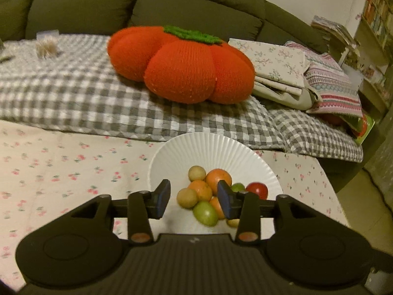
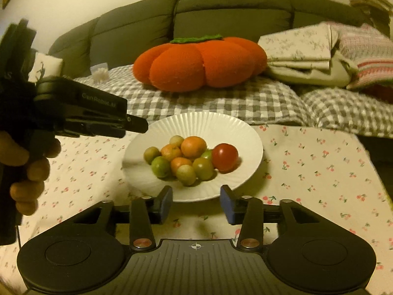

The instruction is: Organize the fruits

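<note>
A white ribbed plate [image 2: 228,132] sits on the cherry-print cloth and holds a pile of small fruits: several oranges [image 2: 193,146], several green fruits [image 2: 161,166] and one red fruit [image 2: 225,156]. The plate also shows in the left wrist view [image 1: 211,147], with the oranges [image 1: 218,177] and the red fruit [image 1: 258,189]. My left gripper [image 1: 194,200] is open and empty, hovering just above the pile. It also shows in the right wrist view [image 2: 136,125], at the plate's left rim. My right gripper [image 2: 196,202] is open and empty, at the plate's near edge.
A large orange knitted pumpkin cushion [image 2: 201,64] lies on a grey checked blanket [image 2: 245,103] on the sofa behind the table. Folded fabrics [image 2: 307,49] are stacked at the right. The cherry-print tablecloth [image 2: 319,172] extends to both sides of the plate.
</note>
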`<state>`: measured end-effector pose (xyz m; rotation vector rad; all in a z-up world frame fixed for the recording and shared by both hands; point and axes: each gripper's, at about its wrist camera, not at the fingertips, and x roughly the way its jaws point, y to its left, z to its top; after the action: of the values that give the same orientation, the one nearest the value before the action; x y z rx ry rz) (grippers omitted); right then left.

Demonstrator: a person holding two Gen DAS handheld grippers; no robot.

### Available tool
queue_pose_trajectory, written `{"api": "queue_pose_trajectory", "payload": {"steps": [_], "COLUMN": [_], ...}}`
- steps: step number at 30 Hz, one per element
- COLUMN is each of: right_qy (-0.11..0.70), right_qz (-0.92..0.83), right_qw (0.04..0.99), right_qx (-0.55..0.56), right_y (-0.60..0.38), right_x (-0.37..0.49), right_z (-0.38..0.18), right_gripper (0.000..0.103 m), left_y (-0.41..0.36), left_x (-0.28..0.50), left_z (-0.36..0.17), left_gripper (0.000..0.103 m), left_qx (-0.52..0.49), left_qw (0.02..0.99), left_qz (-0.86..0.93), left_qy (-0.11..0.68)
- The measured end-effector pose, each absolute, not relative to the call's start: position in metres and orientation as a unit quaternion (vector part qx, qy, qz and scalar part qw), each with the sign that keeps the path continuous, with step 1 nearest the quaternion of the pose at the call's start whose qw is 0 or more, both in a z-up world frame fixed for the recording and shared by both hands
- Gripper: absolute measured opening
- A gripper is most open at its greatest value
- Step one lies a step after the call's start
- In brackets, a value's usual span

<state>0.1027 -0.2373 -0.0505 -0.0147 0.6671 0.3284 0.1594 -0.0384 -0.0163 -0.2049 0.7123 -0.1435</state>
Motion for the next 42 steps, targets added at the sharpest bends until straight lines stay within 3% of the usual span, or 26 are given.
{"api": "queue_pose_trajectory", "payload": {"steps": [3, 8, 12, 15, 27, 32, 42], "right_qy": [0.325, 0.334, 0.348, 0.347, 0.352, 0.336, 0.380], "right_qz": [0.153, 0.134, 0.118, 0.100, 0.065, 0.065, 0.070], "right_qw": [0.933, 0.932, 0.930, 0.932, 0.934, 0.940, 0.922], "right_qx": [-0.016, -0.038, -0.028, -0.025, -0.015, 0.012, -0.023], "right_y": [-0.234, -0.233, -0.235, -0.233, -0.206, -0.203, -0.196], "right_x": [0.090, 0.066, 0.045, 0.029, -0.012, -0.015, -0.004], "right_z": [-0.036, -0.012, 0.012, 0.030, 0.068, 0.061, 0.022], "right_gripper": [0.053, 0.059, 0.075, 0.088, 0.103, 0.103, 0.103], "left_y": [-0.037, -0.032, -0.031, -0.026, -0.010, -0.007, -0.007], "left_x": [0.131, 0.079, 0.042, 0.018, -0.033, -0.034, -0.030], "left_z": [0.004, 0.028, 0.039, 0.044, 0.057, 0.054, 0.050], "left_gripper": [0.059, 0.072, 0.091, 0.095, 0.102, 0.102, 0.102], "left_qx": [-0.082, -0.052, -0.031, -0.039, -0.008, 0.009, 0.015], "left_qw": [0.934, 0.936, 0.930, 0.927, 0.935, 0.939, 0.938], "left_qz": [-0.048, -0.015, -0.004, -0.006, 0.007, 0.019, 0.029], "left_qy": [0.345, 0.349, 0.365, 0.373, 0.355, 0.344, 0.346]}}
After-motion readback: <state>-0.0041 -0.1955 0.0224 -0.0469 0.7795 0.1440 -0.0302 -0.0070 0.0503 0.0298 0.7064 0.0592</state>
